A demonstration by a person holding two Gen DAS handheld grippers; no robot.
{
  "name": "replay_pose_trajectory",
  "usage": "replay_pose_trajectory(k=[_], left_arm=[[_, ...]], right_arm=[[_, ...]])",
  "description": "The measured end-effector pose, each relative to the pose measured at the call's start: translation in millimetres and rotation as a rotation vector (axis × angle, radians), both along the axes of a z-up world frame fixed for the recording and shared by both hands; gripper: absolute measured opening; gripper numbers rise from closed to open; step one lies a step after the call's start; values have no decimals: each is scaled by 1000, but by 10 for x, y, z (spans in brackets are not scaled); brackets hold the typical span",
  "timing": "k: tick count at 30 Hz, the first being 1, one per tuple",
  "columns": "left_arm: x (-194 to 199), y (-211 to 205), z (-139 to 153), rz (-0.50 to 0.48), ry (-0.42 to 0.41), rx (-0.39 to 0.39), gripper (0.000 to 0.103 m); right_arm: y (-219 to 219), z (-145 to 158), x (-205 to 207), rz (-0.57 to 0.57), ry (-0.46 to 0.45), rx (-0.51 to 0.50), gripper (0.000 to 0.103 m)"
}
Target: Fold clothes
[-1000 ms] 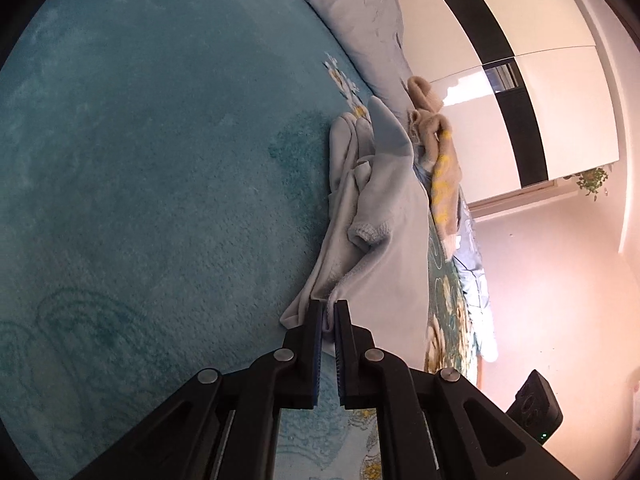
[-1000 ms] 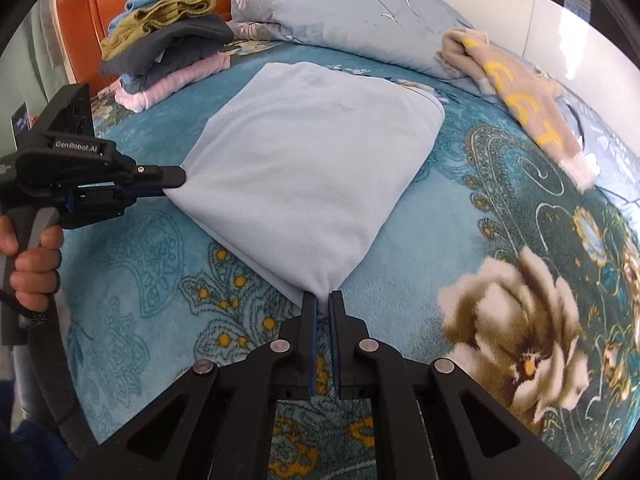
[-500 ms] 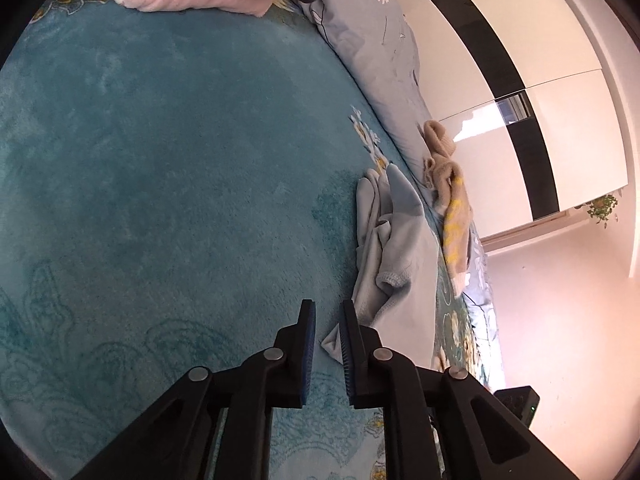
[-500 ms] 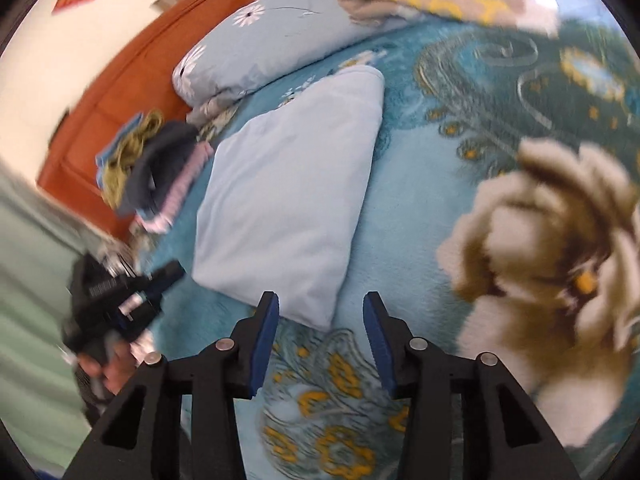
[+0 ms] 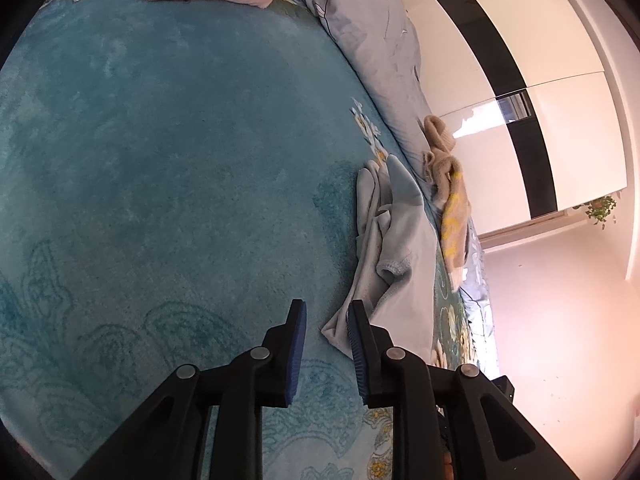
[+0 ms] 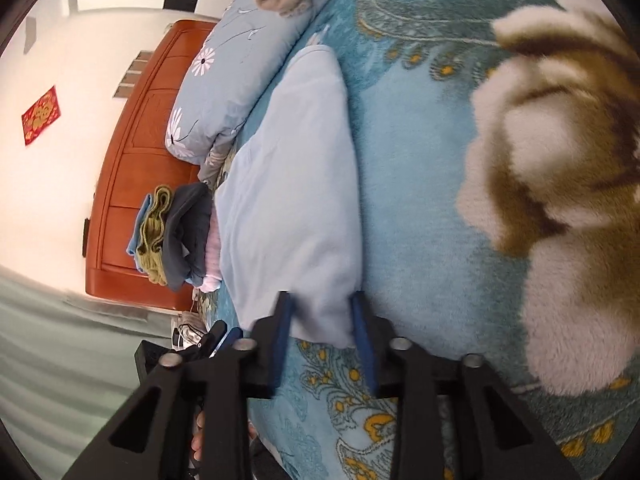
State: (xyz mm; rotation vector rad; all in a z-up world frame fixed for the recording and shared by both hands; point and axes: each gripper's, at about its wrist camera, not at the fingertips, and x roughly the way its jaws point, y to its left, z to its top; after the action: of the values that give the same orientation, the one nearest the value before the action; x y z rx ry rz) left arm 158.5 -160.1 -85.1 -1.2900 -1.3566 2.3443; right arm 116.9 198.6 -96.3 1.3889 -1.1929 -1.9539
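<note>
Garment (image 6: 296, 200) is lying half-folded on the bed (image 5: 160, 160); left hand-held gripper (image 5: 326, 344) is opening beside one corner, right hand-held gripper (image 6: 320, 340) is closing astride the edge, apparently unclamped; pinch deep.

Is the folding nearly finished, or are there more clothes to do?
Some is done: a folded stack sits by the headboard. The light blue top lies flat, partly folded. Both grippers, left and right, are open around its corners, the left's jaws just widening, the right's narrowing. The tan sweater is still crumpled.
</note>
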Motion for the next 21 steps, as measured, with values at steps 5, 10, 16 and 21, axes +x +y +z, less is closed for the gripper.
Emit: replay_pose_trajectory(k=[5, 10, 16, 21], left_arm=[[-17, -12, -20, 11, -12, 0, 25], [-64, 46, -26, -7, -21, -10, 26], [-128, 106, -20, -32, -19, -14, 26], [-302, 199, 14, -60, -8, -20, 28]], right_arm=[[9, 49, -46, 48, 19, 7, 12], [122, 177, -129, 86, 54, -28, 9], [620, 458, -398, 137, 111, 29, 8], [1025, 397, -738, 136, 83, 61, 8]])
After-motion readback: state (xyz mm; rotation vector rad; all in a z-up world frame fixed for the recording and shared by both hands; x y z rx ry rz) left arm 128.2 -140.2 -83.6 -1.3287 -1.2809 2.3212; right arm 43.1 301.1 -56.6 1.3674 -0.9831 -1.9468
